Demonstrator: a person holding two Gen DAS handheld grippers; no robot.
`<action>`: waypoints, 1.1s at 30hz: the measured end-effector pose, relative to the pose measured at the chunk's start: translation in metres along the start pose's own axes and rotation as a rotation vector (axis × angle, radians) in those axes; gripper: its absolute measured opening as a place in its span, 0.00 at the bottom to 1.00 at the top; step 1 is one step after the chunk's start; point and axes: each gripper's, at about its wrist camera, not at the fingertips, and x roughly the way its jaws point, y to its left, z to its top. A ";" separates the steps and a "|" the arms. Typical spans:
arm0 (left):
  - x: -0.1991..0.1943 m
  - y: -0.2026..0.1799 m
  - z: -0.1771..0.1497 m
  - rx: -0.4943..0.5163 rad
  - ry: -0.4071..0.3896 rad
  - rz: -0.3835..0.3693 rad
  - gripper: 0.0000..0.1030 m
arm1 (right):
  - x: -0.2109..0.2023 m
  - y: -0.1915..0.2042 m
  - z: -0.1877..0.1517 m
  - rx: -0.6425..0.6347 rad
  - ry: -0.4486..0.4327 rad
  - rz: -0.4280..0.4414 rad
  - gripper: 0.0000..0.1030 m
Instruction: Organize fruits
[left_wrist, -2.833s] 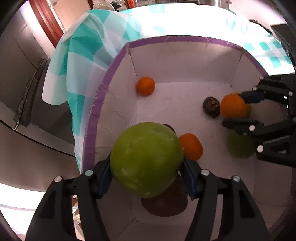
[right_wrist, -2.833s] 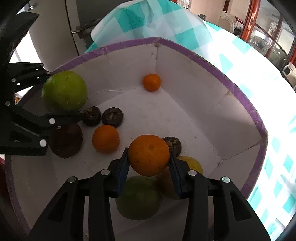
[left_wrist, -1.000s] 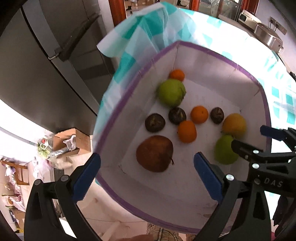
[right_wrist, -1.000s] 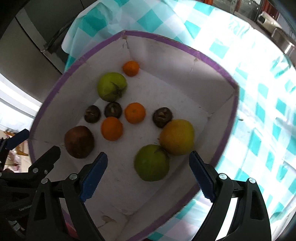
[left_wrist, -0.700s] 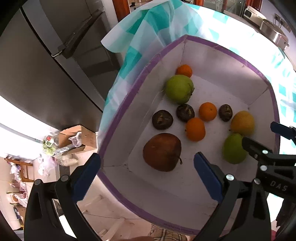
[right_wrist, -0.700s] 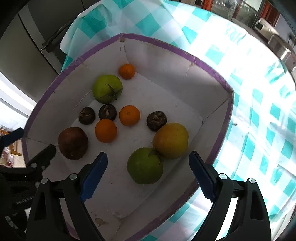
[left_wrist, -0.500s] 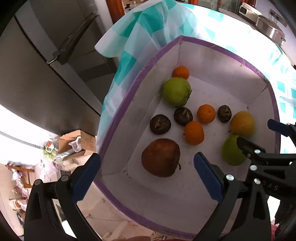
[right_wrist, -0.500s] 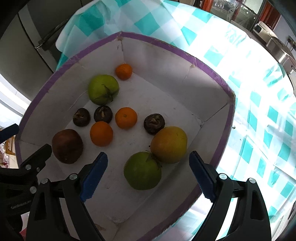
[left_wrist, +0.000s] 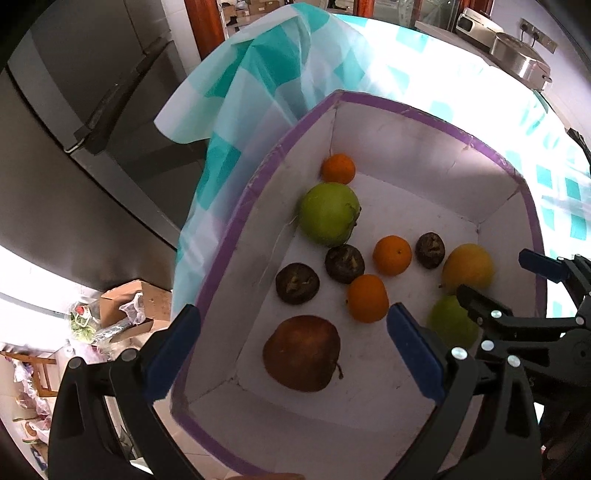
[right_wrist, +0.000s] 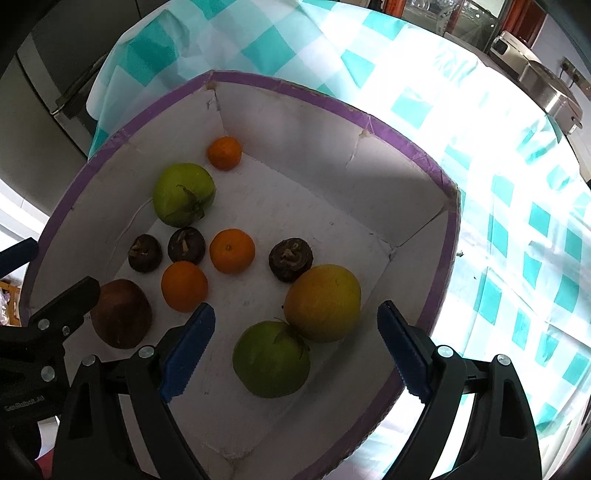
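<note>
A white box with a purple rim (left_wrist: 236, 236) (right_wrist: 402, 144) holds several fruits. A green apple (left_wrist: 328, 214) (right_wrist: 183, 194) lies by the far left wall, with a small orange (left_wrist: 338, 168) (right_wrist: 224, 153) in the far corner. Two more oranges (left_wrist: 392, 255) (right_wrist: 232, 250) lie mid-box among three dark brown fruits (left_wrist: 344, 264) (right_wrist: 290, 259). A reddish-brown apple (left_wrist: 301, 352) (right_wrist: 120, 313), a yellow-orange fruit (right_wrist: 322, 302) and a second green apple (right_wrist: 271, 359) lie nearer. My left gripper (left_wrist: 293, 352) and my right gripper (right_wrist: 293, 347) are open and empty above the box's near side.
The box sits on a table with a teal-and-white checked cloth (left_wrist: 266, 74) (right_wrist: 509, 206). A grey refrigerator (left_wrist: 74, 122) stands left of the table. A cardboard box with clutter (left_wrist: 125, 310) lies on the floor below. A metal appliance (right_wrist: 554, 92) stands at the far right.
2.8 s ago my left gripper held the green apple and my right held an orange inside the box. Both fruits now lie in the box; both grippers are open and drawn back above it.
</note>
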 end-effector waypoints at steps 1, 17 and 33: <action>0.001 0.000 0.002 0.002 0.000 -0.007 0.98 | 0.000 0.000 0.001 0.001 0.001 -0.001 0.84; 0.010 -0.002 0.025 0.005 -0.010 -0.020 0.98 | 0.004 -0.008 0.023 -0.015 -0.018 0.015 0.84; -0.079 -0.071 0.018 -0.060 -0.272 0.115 0.98 | -0.071 -0.100 0.007 0.004 -0.335 0.048 0.84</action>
